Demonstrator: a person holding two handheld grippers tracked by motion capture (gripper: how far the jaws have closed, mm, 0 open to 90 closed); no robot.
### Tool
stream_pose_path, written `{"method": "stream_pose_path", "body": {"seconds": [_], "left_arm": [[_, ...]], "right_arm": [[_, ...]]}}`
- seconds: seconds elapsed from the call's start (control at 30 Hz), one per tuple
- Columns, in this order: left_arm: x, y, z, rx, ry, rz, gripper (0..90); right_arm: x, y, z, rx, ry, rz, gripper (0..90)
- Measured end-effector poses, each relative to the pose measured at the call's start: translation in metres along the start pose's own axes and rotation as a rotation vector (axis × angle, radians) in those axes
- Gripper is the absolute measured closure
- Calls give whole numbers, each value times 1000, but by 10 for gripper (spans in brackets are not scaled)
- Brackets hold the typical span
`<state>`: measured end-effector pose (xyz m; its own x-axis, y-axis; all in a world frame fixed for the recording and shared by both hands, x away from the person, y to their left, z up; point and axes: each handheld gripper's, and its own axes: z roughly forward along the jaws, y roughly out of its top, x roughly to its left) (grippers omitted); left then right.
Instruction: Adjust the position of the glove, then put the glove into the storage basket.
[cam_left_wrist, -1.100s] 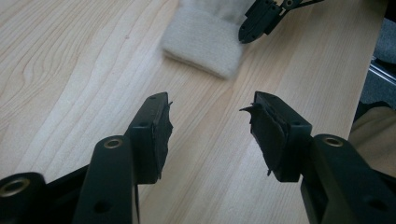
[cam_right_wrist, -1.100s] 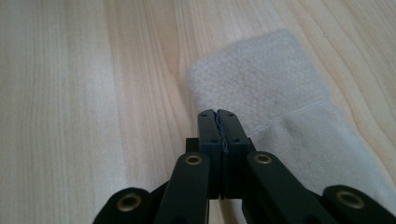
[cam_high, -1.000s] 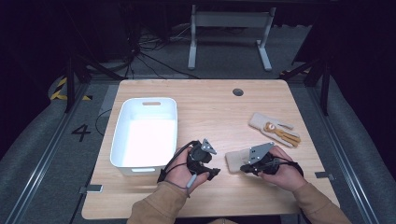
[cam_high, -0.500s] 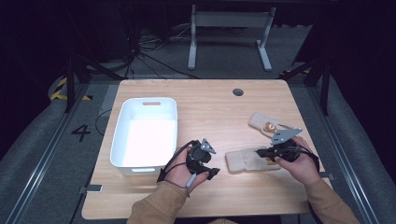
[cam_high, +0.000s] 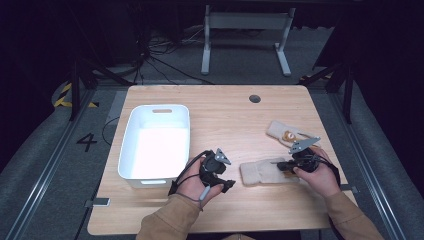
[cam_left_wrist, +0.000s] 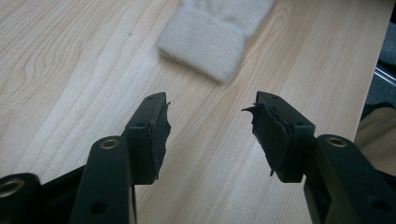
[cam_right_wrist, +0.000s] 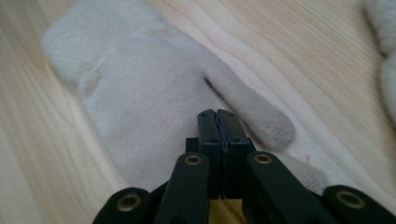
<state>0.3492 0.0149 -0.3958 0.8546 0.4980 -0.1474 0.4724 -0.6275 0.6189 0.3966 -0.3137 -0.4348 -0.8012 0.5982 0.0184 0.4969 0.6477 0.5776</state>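
Pale grained wood tabletop (cam_high: 225, 120) under your two grippers.
Your right gripper (cam_right_wrist: 217, 122), jaws pressed together, pinches the fleecy cream mitten (cam_right_wrist: 140, 93) lying flat near its thumb; your left gripper (cam_left_wrist: 210, 126) gapes empty, mitten cuff at twelve o'clock.

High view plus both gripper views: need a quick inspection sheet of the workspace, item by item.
Surface: wooden table, dry and flat, with a round dark grommet near the far edge.
Job's things: cream mitten lying flat near the front edge; second mitten behind it with a brown detail; white bin at left, nothing seen inside.
Clutter: nothing seen.
Grippers: left gripper has its jaws open over bare wood, pointing at the mitten's cuff; right gripper has its jaws shut above the mitten, whether they pinch fabric cannot be told.
Cables: black cable loops from the left gripper; more on the floor behind.
Surroundings: dark room, grey stand, floor mark 4.
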Motion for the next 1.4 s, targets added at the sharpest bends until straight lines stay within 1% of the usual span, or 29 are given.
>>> {"method": "stream_pose_path", "body": {"seconds": [0.13, 0.17, 0.2, 0.3, 0.43, 0.5, 0.57, 0.6, 0.67, 0.7, 0.77, 0.87, 1.0, 1.07, 1.1, 1.13, 1.17, 1.2, 1.3, 1.4], "left_arm": [[1, 0, 0, 1, 1, 0, 463], [1, 0, 0, 1, 1, 0, 463], [2, 0, 0, 0, 2, -5, 463], [3, -1, 0, 2, 4, -4, 462], [3, -1, 0, 0, 5, -4, 463], [4, -1, -1, 0, 6, -8, 463], [6, -1, -2, 0, 7, -7, 462], [7, -1, -2, -3, 12, -14, 463], [10, 0, -3, -3, 18, -17, 462], [11, 0, -4, -7, 22, -24, 462], [13, 0, -5, -10, 22, -31, 462], [15, 0, -6, -9, 25, -30, 459], [16, 0, -6, -15, 25, -36, 458], [16, 0, -6, -12, 27, -39, 455], [17, 0, -6, -14, 29, -38, 454], [17, -1, -6, -10, 29, -39, 453], [17, -1, -6, -10, 29, -39, 452], [18, -1, -5, -8, 27, -41, 452], [17, 0, -5, -7, 22, -43, 452], [18, -1, -4, -6, 22, -41, 452]], "right_arm": [[9, 5, 4, 8, 27, -25, 900], [9, 5, 4, 8, 27, -25, 900], [16, 8, 6, 11, 37, -37, 900], [22, 12, 7, 13, 51, -49, 900], [26, 14, 8, 13, 59, -59, 900], [26, 14, 7, 1, 58, -63, 900], [24, 13, 3, -18, 47, -58, 900], [23, 13, 0, -34, 44, -52, 896], [19, 12, -7, -71, 25, -34, 872], [18, 11, -11, -85, 15, -17, 859], [14, 9, -18, -119, -9, -2, 843], [9, 8, -23, -158, -41, 28, 745], [4, 6, -23, -186, -81, 43, 663], [1, 7, -24, -202, -92, 48, 618], [-1, 8, -24, -210, -107, 48, 596], [-2, 9, -23, -214, -120, 54, 590], [-2, 9, -23, -214, -120, 54, 590], [-6, 12, -21, -222, -138, 59, 557], [-14, 16, -21, -233, -160, 79, 554], [-23, 18, -25, -240, -185, 109, 549]]}}
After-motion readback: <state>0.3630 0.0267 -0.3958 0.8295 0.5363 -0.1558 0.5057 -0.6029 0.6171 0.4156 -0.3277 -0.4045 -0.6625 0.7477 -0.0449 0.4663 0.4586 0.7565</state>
